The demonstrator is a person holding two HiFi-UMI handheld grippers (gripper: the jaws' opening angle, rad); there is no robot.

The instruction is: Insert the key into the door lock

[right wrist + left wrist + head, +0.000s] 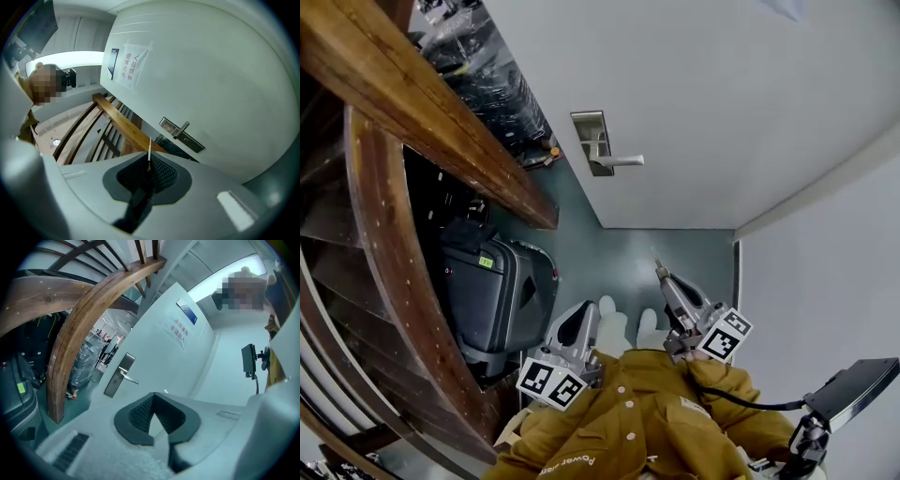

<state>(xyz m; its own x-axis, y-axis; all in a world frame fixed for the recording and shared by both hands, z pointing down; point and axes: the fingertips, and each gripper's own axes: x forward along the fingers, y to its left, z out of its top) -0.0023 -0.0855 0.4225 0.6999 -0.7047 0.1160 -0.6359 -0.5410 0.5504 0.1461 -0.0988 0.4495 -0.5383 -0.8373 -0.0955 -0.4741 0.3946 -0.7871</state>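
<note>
Currently, head view: key (657, 260) juts from right gripper (663, 274); lock (592, 141) far ahead, well apart.
Left gripper view: left gripper (153, 397) closed, empty; lock (116, 378) far left.
Right gripper view: jaws pinch key (149, 150); risk: the slim key may twist on contact and miss the lock (183, 133).

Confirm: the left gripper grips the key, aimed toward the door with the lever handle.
Wrong gripper: the right gripper grips the key, its blade jutting from the shut jaws in the right gripper view. The rest stands: it aims toward the door with the lever handle.
</note>
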